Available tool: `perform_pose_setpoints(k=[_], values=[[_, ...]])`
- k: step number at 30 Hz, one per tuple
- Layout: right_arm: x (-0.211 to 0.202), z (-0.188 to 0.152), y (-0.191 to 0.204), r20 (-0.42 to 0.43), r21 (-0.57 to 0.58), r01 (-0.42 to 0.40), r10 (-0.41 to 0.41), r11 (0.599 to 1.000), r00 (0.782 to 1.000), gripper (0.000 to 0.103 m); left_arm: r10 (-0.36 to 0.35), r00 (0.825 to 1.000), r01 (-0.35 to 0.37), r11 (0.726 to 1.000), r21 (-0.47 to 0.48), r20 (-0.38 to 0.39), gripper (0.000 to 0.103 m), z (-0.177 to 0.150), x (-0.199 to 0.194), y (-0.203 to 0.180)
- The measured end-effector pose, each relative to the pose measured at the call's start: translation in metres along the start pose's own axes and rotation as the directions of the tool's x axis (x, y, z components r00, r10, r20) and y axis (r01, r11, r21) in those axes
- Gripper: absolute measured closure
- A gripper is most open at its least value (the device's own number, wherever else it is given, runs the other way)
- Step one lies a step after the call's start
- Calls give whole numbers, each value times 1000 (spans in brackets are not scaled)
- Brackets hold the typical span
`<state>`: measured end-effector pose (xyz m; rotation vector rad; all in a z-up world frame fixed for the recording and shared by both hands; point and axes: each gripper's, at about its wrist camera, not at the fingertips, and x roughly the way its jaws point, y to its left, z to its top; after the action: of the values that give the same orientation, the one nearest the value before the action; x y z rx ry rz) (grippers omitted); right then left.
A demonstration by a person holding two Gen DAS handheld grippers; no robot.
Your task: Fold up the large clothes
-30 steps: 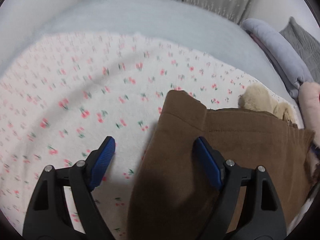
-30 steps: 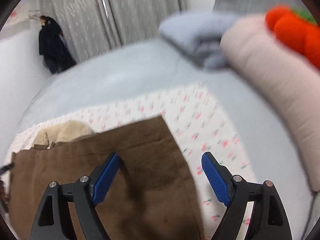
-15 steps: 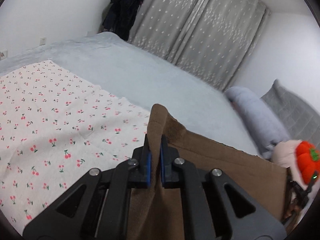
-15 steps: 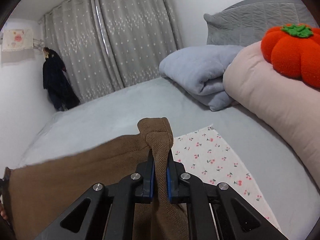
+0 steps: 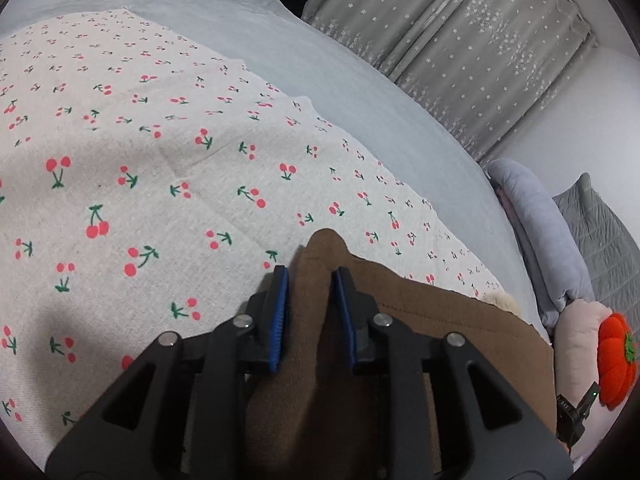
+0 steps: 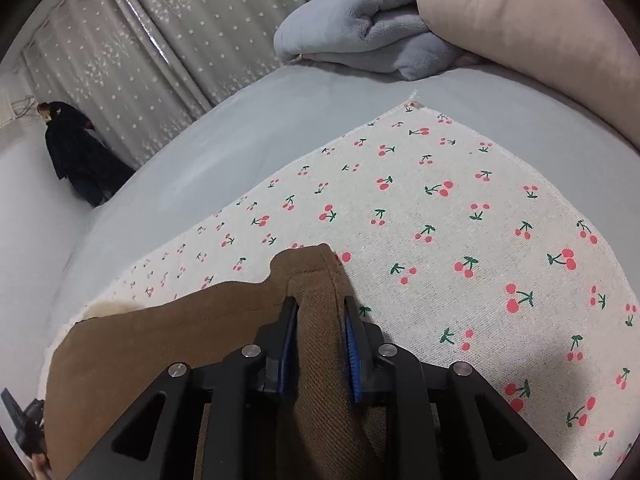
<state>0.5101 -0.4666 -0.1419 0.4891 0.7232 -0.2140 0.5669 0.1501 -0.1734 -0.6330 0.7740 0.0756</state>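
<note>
Now the brown garment [image 5: 420, 320] lies on the cherry-print cloth [image 5: 160, 152], which is spread over a pale grey bed [image 5: 360, 92]; its straight stitched edge runs as the long axis from the corner at the left gripper [image 5: 310, 300] toward 3 o'clock in the left wrist view, and from the corner at the right gripper [image 6: 320, 324] toward 9 o'clock in the right wrist view. Each corner is bunched into a rounded hump pointing to 12 o'clock. The left gripper's jaws have just been opening and stand a little apart, the blue ribbed pads [image 5: 280, 312] flanking the fold with a gap showing on the left side. The right gripper's jaws have also just been opening; the fold fills the space between its pads [image 6: 352, 352], and whether they press on it is hard to tell. The garment is a heavy twill with a diagonal weave and a sewn hem; the cloth is a coarse cream weave with red cherries and a frayed edge. A cream fleecy patch [image 6: 104, 308], possibly a lining, peeps out past the brown edge. The garment's lower part is cut off behind the black gripper frames. At 1 o'clock in the right wrist view are a folded grey fleece blanket [image 6: 360, 28] and a pinkish cushion [image 6: 520, 24]; grey star-print curtains [image 5: 460, 48] hang behind.
</note>
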Motion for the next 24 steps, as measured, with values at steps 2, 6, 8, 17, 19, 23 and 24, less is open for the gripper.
perform_pose_setpoints(k=[2,6,8,17,19,23,24], values=[[-4,0,3,15,-13,12,-12,1000,1000,72,-20,1000,20,1000,-13,2,67,1,-5,2],[-33,2,11,36,-39,63,-62,997,997,48,16,1000,-17,1000,-10,-21,36,10,-23,-4],[-66,-4,22,77,-99,33,-26,995,997,40,13,1000,-13,1000,12,-12,35,13,-48,-12],[-170,-78,60,117,-348,-15,59,938,991,22,-25,1000,21,950,312,10,20,-50,-162,-60],[-174,-99,64,102,-392,-22,67,920,993,19,-11,1000,6,930,367,12,19,-73,-173,-62],[-150,-135,45,-14,-434,-1,-6,901,1000,19,35,999,-30,923,383,-5,13,-114,-173,-42],[-138,-142,35,-51,-440,17,-44,898,998,19,71,997,-51,925,378,-39,13,-121,-164,-33]])
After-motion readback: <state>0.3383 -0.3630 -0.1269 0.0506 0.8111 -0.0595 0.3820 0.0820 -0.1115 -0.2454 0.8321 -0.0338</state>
